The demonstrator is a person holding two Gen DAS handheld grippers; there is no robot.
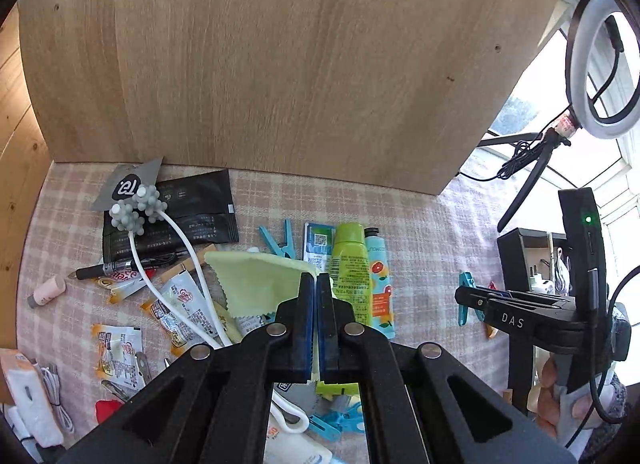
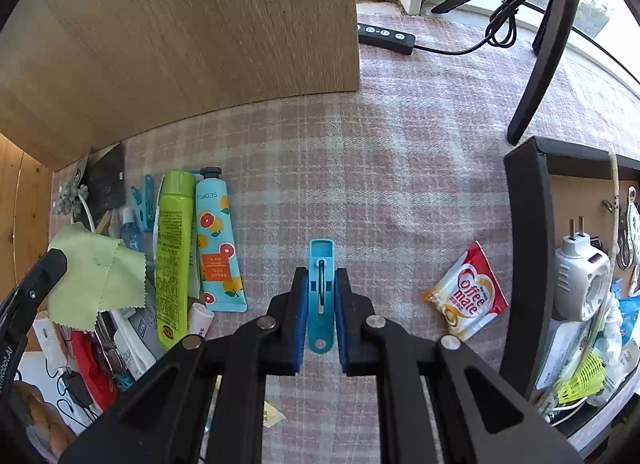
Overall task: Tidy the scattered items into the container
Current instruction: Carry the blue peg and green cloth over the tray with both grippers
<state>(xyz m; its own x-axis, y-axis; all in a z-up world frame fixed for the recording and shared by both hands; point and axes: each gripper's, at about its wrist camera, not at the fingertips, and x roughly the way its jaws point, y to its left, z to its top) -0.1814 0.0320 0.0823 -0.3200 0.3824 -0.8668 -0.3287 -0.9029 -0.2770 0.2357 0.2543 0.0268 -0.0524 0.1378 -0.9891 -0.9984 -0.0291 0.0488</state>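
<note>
R gripper (image 2: 320, 304) clamping blue clothespin (image 2: 321, 296); L gripper (image 1: 318, 320) pinching green cloth (image 1: 256, 276).

Pin sitting upright betw. R pads, over plaid cloth (image 2: 400, 184), black container (image 2: 528, 248) lying off to its right. L jaws nearly touching, cloth corner trapped betw. them.

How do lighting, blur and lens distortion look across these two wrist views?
Left wrist: window behind the ring light is blown out, the wooden panel bows strongly, and the clutter stays sharp. Right wrist: the panel is streaked with motion blur, daylight is even on the checked cloth, and the blue clip is crisp.
</note>
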